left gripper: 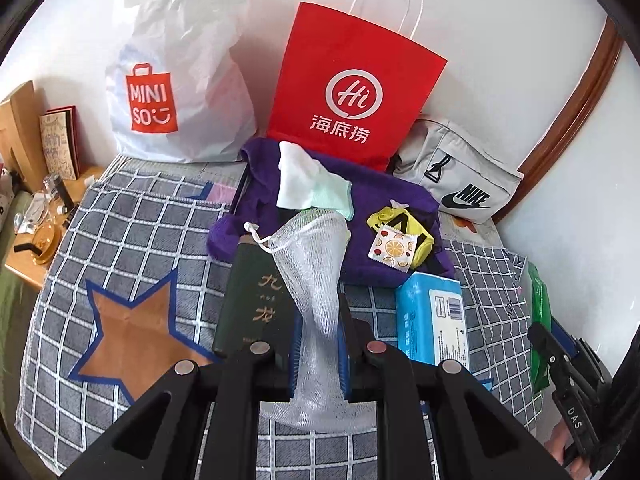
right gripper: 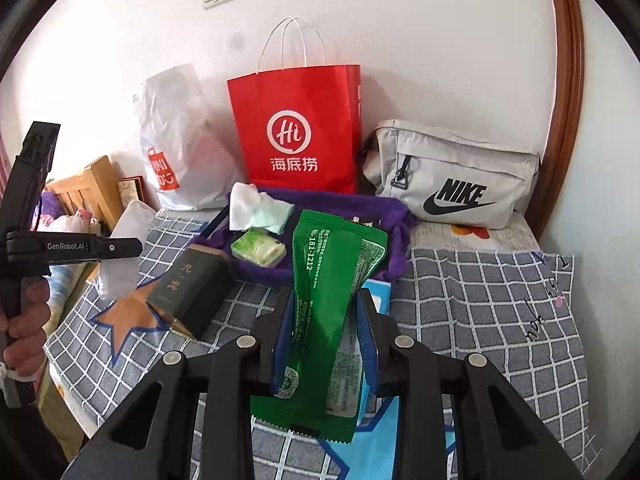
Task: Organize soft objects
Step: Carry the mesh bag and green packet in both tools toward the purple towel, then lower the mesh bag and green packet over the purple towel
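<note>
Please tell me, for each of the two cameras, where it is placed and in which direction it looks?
Left wrist: sits behind the left gripper, facing the wall; jaws shut on the white mesh drawstring pouch; the right gripper shows at right.
Right wrist: sits behind the right gripper, facing the wall; shut on the green foil packet; the left hand shows.
Shared: red paper bag, grey Nike pouch.

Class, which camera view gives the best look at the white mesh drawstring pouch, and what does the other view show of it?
The left wrist view: the white mesh drawstring pouch hangs centred between the left tongs, netting and drawstring plain. In the right wrist view the pouch appears only at the left edge, small, washed out, partly behind the other tool.
</note>
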Demonstrator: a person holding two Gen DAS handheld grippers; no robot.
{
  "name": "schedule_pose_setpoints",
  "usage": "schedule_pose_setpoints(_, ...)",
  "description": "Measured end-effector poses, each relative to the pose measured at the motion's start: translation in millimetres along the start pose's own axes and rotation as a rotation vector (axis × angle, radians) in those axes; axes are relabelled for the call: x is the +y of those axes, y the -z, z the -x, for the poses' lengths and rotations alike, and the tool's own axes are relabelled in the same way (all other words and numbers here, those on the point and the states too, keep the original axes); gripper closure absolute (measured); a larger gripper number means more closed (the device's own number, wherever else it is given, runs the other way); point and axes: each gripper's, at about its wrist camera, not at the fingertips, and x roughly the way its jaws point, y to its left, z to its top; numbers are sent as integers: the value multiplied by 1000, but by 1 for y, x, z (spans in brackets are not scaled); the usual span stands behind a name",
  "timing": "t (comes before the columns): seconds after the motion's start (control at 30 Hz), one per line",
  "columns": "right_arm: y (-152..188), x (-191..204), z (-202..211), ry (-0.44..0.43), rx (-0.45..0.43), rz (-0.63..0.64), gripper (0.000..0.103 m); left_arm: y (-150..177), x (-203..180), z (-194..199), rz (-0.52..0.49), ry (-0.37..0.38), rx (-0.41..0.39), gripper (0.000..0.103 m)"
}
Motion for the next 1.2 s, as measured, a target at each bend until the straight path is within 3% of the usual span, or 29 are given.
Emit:
schedule_pose_setpoints(0.33, -32, -9, -37, 19, 10, -1, 73, -31, -5, -34, -19, 27, 37, 88)
schedule_pose_setpoints(0.8, -86, -16, -119, -39, 28, -33, 72, -73, 4, -88, 11, 41, 67, 88)
schedule_pose_setpoints(1.2, -105, -32, -176, -44, 66, -6, 71, -99, -11, -135, -30, 41, 100, 88)
